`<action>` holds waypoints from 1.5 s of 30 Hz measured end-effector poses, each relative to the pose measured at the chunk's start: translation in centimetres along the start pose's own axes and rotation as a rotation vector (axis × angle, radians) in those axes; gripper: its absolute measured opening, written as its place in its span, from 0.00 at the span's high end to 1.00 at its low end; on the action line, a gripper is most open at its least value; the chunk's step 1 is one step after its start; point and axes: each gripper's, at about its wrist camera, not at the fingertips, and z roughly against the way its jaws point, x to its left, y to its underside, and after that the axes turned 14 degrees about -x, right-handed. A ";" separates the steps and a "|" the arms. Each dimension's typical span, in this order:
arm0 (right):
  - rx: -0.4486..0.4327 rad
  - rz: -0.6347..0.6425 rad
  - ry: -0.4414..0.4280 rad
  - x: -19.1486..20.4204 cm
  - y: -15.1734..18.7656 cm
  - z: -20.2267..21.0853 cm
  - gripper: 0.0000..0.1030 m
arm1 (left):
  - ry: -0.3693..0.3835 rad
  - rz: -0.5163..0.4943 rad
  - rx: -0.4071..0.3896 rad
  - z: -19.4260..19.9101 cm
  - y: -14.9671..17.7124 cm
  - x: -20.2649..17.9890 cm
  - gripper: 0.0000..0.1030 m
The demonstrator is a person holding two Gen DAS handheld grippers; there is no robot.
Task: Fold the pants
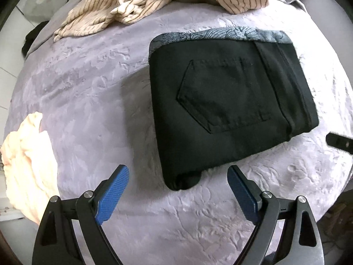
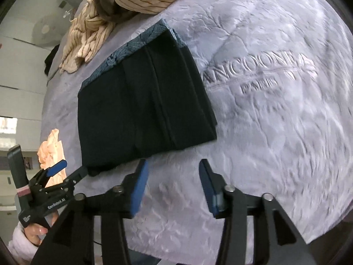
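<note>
Left wrist view shows the black pants [image 1: 229,110] folded into a compact packet on the lilac bedspread [image 1: 88,92], lying on a patterned grey-blue cloth [image 1: 220,34]. Your left tool [image 1: 177,177] stands wide open and empty just short of the packet's near corner; your right tool [image 2: 173,165] is likewise open and empty beside its edge. Any sideways brush against that loose corner likely unrolls the layers. Keep clear of the striped garment [image 1: 106,11], which could snag.
</note>
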 end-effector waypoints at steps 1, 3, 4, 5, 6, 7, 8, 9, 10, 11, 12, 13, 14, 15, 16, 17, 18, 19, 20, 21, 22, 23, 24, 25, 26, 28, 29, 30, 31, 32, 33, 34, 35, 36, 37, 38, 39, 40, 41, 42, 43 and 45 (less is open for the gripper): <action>0.003 -0.009 -0.003 0.1 0.4 0.2 0.50 | 0.006 0.003 -0.004 0.3 0.1 0.0 0.11; 0.011 -0.016 -0.003 0.1 1.0 0.5 0.49 | 0.019 0.004 -0.007 0.7 0.1 0.0 0.11; 0.014 -0.015 -0.003 0.1 1.1 0.6 0.49 | 0.028 0.007 -0.006 0.8 0.1 0.0 0.11; 0.017 -0.011 -0.002 0.3 1.2 0.7 0.48 | 0.039 0.010 -0.004 0.9 0.1 0.0 0.09; 0.017 -0.008 -0.002 0.5 1.3 0.8 0.48 | 0.044 0.011 -0.004 1.0 0.1 0.0 0.02; 0.016 -0.004 -0.001 0.7 1.2 0.9 0.45 | 0.045 0.013 -0.010 1.3 0.1 0.0 0.00; 0.014 0.001 0.000 1.1 1.1 0.9 0.42 | 0.054 0.011 -0.014 1.5 0.1 0.0 0.00; 0.009 0.008 0.001 1.4 1.0 1.0 0.41 | 0.059 0.007 -0.015 1.6 0.1 -0.1 0.00; 0.003 0.014 0.003 1.7 1.0 1.1 0.38 | 0.059 0.004 -0.018 1.6 0.1 -0.1 0.00; -0.002 0.022 0.004 2.0 0.9 1.2 0.34 | 0.057 0.000 -0.020 1.7 0.1 -0.1 0.00; -0.007 0.031 0.005 2.3 0.9 1.4 0.32 | 0.055 -0.004 -0.022 1.8 0.1 -0.2 0.00; -0.012 0.041 0.008 2.6 0.8 1.5 0.28 | 0.052 -0.007 -0.022 1.9 0.1 -0.2 0.00; -0.018 0.054 0.014 3.0 0.7 1.7 0.25 | 0.049 -0.008 -0.023 2.0 0.0 -0.2 0.00; -0.022 0.065 0.016 3.3 0.7 1.8 0.24 | 0.045 -0.010 -0.023 2.0 0.0 -0.2 0.00; -0.026 0.073 0.018 3.5 0.7 1.8 0.23 | 0.043 -0.010 -0.024 2.1 0.0 -0.2 0.00; -0.030 0.084 0.022 3.7 0.6 1.9 0.23 | 0.043 -0.010 -0.025 2.1 0.0 -0.1 0.00; -0.033 0.094 0.027 3.9 0.6 1.9 0.23 | 0.046 -0.011 -0.025 2.2 -0.1 -0.1 0.00; -0.035 0.104 0.032 4.1 0.5 2.0 0.23 | 0.049 -0.010 -0.027 2.2 -0.1 -0.1 0.00; -0.037 0.113 0.039 4.3 0.5 2.0 0.21 | 0.051 -0.011 -0.030 2.3 -0.1 -0.1 0.00; -0.039 0.117 0.044 4.4 0.5 2.0 0.21 | 0.051 -0.012 -0.033 2.4 -0.1 0.0 0.00; -0.042 0.123 0.049 4.5 0.4 2.0 0.19 | 0.051 -0.012 -0.034 2.5 -0.2 0.0 0.00; -0.047 0.128 0.053 4.6 0.4 2.1 0.18 | 0.051 -0.011 -0.034 2.5 -0.2 0.0 0.00; -0.055 0.135 0.061 4.7 0.3 2.2 0.18 | 0.050 -0.008 -0.035 2.5 -0.3 0.1 0.00; -0.061 0.142 0.066 4.8 0.3 2.2 0.15 | 0.050 -0.007 -0.036 2.4 -0.3 0.1 0.00; -0.071 0.158 0.075 5.0 0.3 2.3 0.04 | 0.049 -0.006 -0.037 2.4 -0.4 0.2 0.00; -0.083 0.178 0.072 5.3 0.3 2.3 0.00 | 0.048 -0.009 -0.040 2.5 -0.4 0.2 0.00; -0.083 0.184 0.068 5.4 0.3 2.3 0.00 | 0.049 -0.012 -0.042 2.5 -0.4 0.2 0.00; -0.078 0.187 0.068 5.5 0.3 2.3 0.00 | 0.053 -0.015 -0.045 2.6 -0.4 0.1 0.00; -0.073 0.193 0.075 5.6 0.3 2.2 0.00 | 0.056 -0.017 -0.045 2.6 -0.4 0.1 0.00; -0.067 0.202 0.088 5.7 0.4 2.1 0.00 | 0.058 -0.019 -0.043 2.6 -0.3 0.1 0.00; -0.061 0.215 0.102 5.9 0.4 1.9 0.00 | 0.059 -0.021 -0.041 2.7 -0.3 0.2 0.00; -0.056 0.225 0.112 6.0 0.5 1.8 0.00 | 0.060 -0.021 -0.039 2.7 -0.3 0.2 0.00; -0.051 0.232 0.120 6.0 0.6 1.7 0.00 | 0.059 -0.021 -0.036 2.7 -0.3 0.2 0.00; -0.050 0.233 0.122 6.0 0.6 1.7 0.00 | 0.056 -0.019 -0.033 2.7 -0.3 0.2 0.00; -0.049 0.232 0.122 6.0 0.6 1.7 0.00 | 0.053 -0.017 -0.031 2.6 -0.3 0.3 0.00; -0.046 0.229 0.125 5.9 0.7 1.7 0.00 | 0.055 -0.014 -0.028 2.6 -0.3 0.3 0.00; -0.044 0.228 0.128 5.8 0.7 1.7 0.00 | 0.060 -0.007 -0.025 2.5 -0.3 0.4 0.00; -0.042 0.228 0.131 5.8 0.7 1.7 0.00 | 0.063 0.000 -0.021 2.4 -0.4 0.5 0.00; -0.040 0.228 0.134 5.7 0.7 1.7 0.00 | 0.062 0.002 -0.020 2.4 -0.3 0.5 0.00; -0.038 0.226 0.137 5.6 0.8 1.6 0.00 | 0.059 0.004 -0.019 2.4 -0.3 0.6 0.00; -0.037 0.223 0.138 5.5 0.8 1.6 0.00 | 0.061 0.006 -0.017 2.4 -0.2 0.6 0.00; -0.034 0.216 0.137 5.3 0.9 1.5 0.00 | 0.070 0.008 -0.014 2.4 -0.2 0.5 0.00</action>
